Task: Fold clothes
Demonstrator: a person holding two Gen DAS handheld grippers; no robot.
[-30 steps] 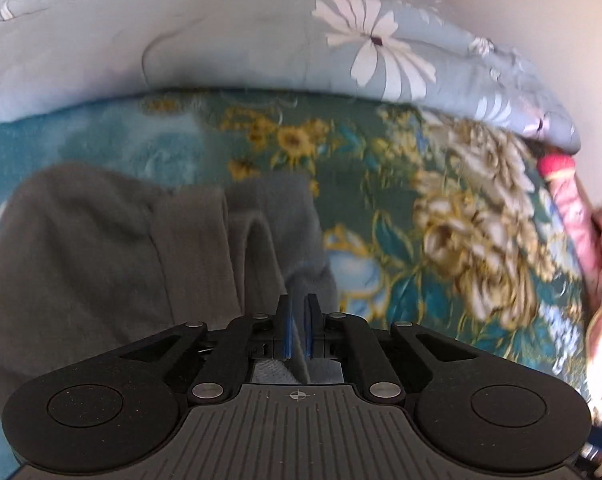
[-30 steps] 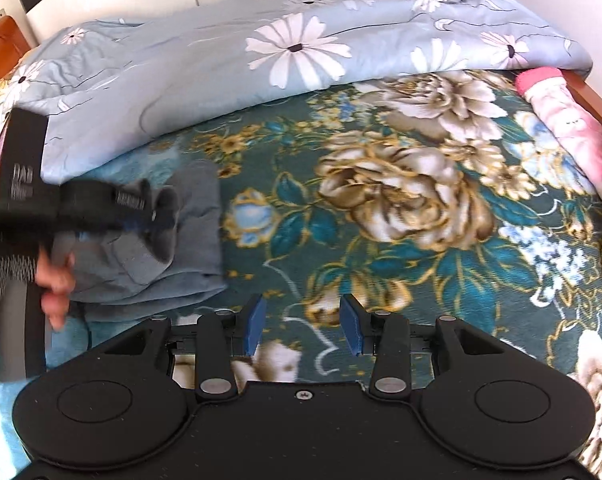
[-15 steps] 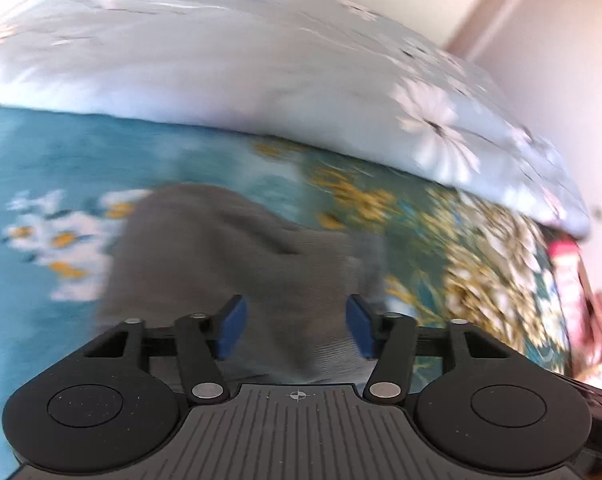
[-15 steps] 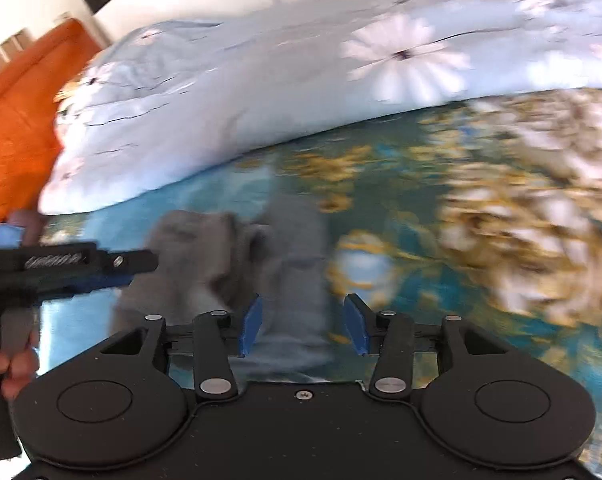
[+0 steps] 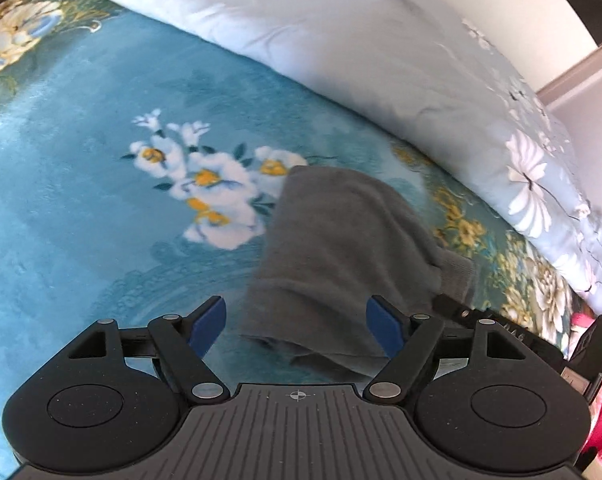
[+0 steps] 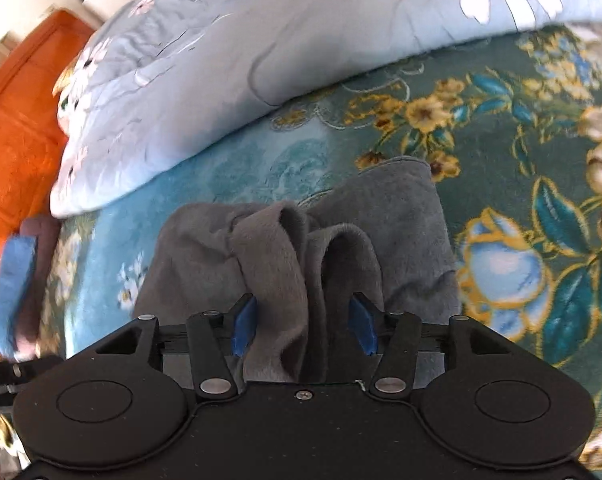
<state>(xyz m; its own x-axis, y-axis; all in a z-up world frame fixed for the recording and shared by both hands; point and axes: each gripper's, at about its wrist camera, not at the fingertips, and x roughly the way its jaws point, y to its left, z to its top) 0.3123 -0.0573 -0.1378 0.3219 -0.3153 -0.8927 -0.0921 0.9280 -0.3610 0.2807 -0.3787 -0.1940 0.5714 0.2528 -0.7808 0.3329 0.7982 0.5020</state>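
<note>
Grey fleece garment (image 5: 341, 248) lies bunched on the teal floral bedspread (image 5: 81, 208), lower centre of both views. Left wrist view: smooth folded top face, one ribbed edge poking out at right; left gripper (image 5: 297, 326) hangs over its near edge, blue pads wide apart, nothing between them touching. Black body of the other tool shows at lower right. Right wrist view shows what the left doesn't: two raised fleece folds (image 6: 301, 264) run up between the pads of the right gripper (image 6: 303, 326). Pads spread about halfway, flanking the folds; can't tell if they pinch. Light blue daisy-print duvet (image 6: 229, 52) across the upper frame, orange headboard (image 6: 13, 128) at left edge. No containers visible.
</note>
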